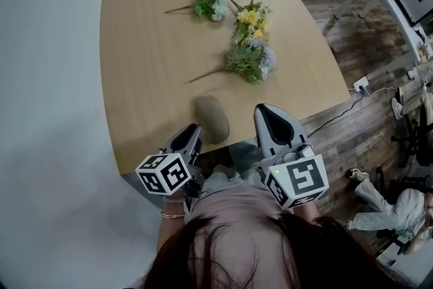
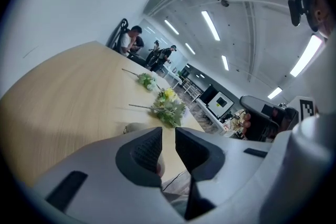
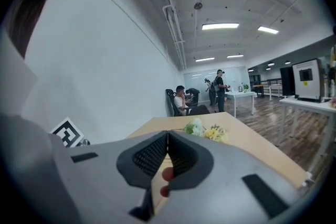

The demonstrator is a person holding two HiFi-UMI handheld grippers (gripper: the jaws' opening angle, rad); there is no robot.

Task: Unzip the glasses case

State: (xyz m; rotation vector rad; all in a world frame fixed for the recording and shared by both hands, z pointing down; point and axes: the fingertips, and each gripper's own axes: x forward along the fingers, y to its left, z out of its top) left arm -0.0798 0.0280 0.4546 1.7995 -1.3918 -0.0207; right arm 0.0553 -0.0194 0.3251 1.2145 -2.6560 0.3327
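Observation:
The glasses case (image 1: pixel 212 120), an oval grey-brown pouch, lies near the front edge of the wooden table (image 1: pixel 149 64). My left gripper (image 1: pixel 192 132) hovers just left of the case at the table's edge; its jaws stand slightly apart with nothing between them. In the left gripper view the case (image 2: pixel 136 127) peeks out just beyond the left gripper (image 2: pixel 168 132). To the right of the case, off the table's front corner, is my right gripper (image 1: pixel 268 112). The tips of the right gripper (image 3: pixel 168 136) meet and hold nothing, and the case is hidden in the right gripper view.
Three artificial flower sprigs (image 1: pixel 249 57) lie farther back on the table. A power strip (image 1: pixel 360 84) with a cable sits on the wooden floor to the right. Several people sit and stand far behind the table (image 3: pixel 185 100).

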